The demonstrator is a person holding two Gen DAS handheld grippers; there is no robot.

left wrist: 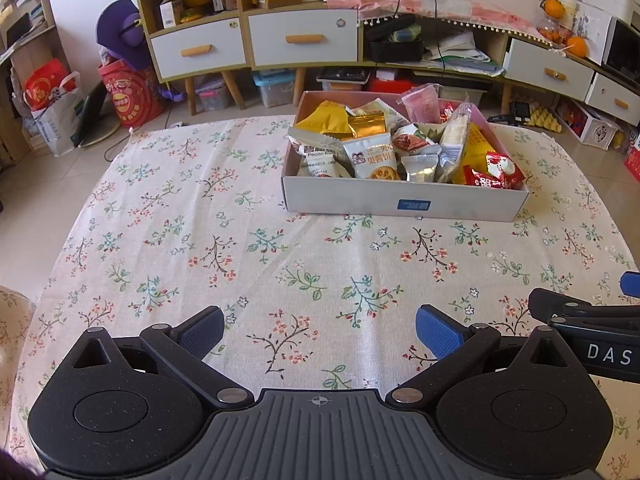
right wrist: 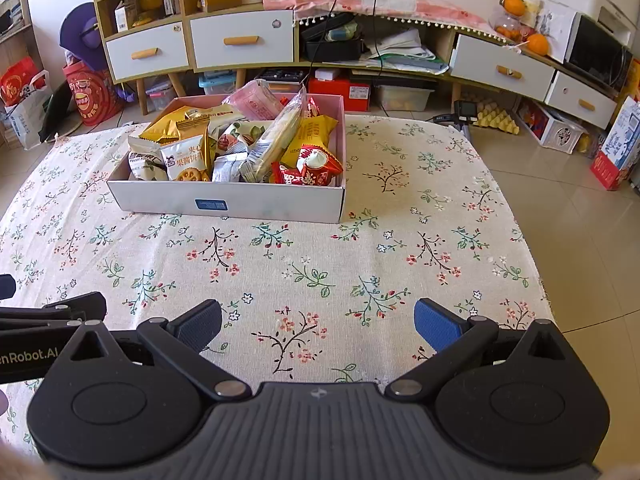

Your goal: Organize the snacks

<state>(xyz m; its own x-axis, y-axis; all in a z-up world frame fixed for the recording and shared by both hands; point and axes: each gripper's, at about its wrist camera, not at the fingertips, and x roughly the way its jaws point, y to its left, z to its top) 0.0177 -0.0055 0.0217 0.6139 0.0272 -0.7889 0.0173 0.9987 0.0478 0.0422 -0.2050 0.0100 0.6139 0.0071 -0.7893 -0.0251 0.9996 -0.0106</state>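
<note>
A grey cardboard box (left wrist: 404, 202) with a pink inside stands on the flowered tablecloth, far middle-right in the left wrist view and far left-middle in the right wrist view (right wrist: 224, 202). It is full of snack packets: yellow (left wrist: 324, 118), white biscuit (left wrist: 374, 158), red (left wrist: 494, 172). My left gripper (left wrist: 320, 334) is open and empty, well short of the box. My right gripper (right wrist: 318, 330) is open and empty, also near the table's front. Each gripper shows at the edge of the other's view.
The flowered tablecloth (left wrist: 200, 240) covers the table; its right edge (right wrist: 528, 248) drops to tiled floor. Behind stand wooden shelves with white drawers (left wrist: 300, 38), storage bins, red bags (left wrist: 128, 92) and oranges (right wrist: 536, 42).
</note>
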